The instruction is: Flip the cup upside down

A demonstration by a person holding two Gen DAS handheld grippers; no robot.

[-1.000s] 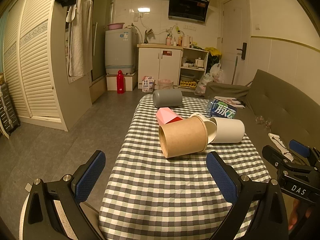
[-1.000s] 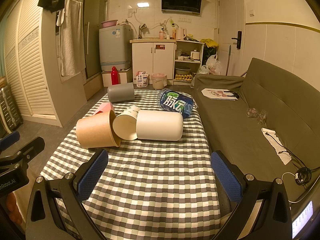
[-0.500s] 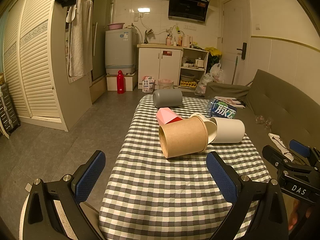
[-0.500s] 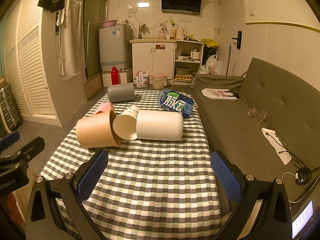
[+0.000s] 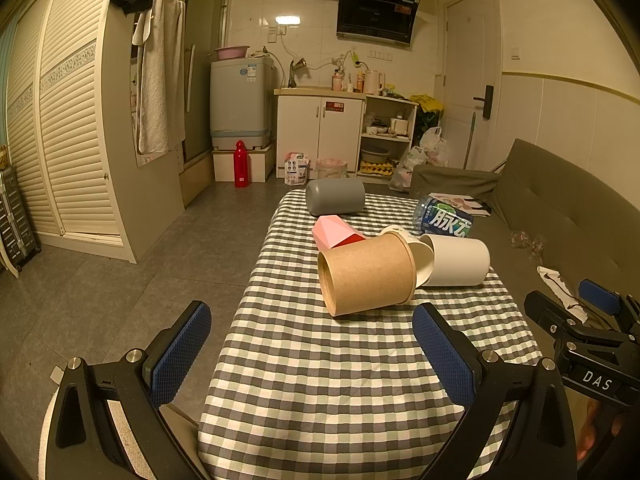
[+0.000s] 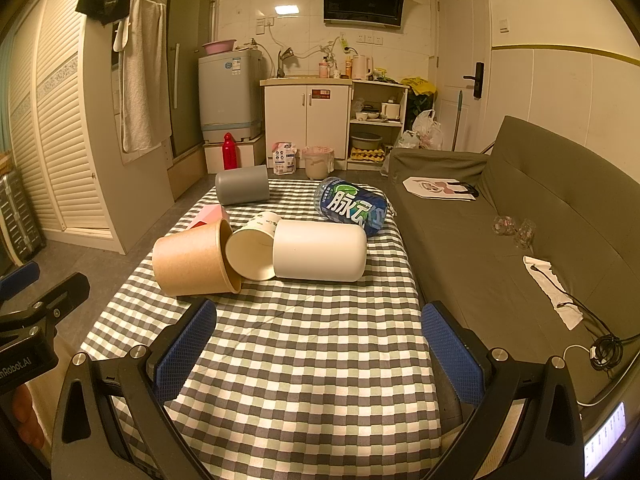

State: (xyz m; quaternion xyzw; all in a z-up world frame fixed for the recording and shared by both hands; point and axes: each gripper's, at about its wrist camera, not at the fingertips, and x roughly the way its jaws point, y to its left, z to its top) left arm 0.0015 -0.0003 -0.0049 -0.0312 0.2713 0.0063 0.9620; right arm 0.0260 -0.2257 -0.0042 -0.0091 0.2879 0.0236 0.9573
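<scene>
Both the left gripper and right gripper are held spread wide, empty, above the table's near edge. The kraft paper cup is seen on its side mid-table, touching a white paper cup.

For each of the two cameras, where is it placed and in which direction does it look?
Left wrist: sits on the left gripper, near the table's left corner, looking along it; its open blue-padded fingers show, and the right gripper at right.
Right wrist: sits on the right gripper, nearer the sofa; its open fingers show, and the left gripper at left.
Shared: the brown paper cup and white cup, both lying on their sides.
</scene>
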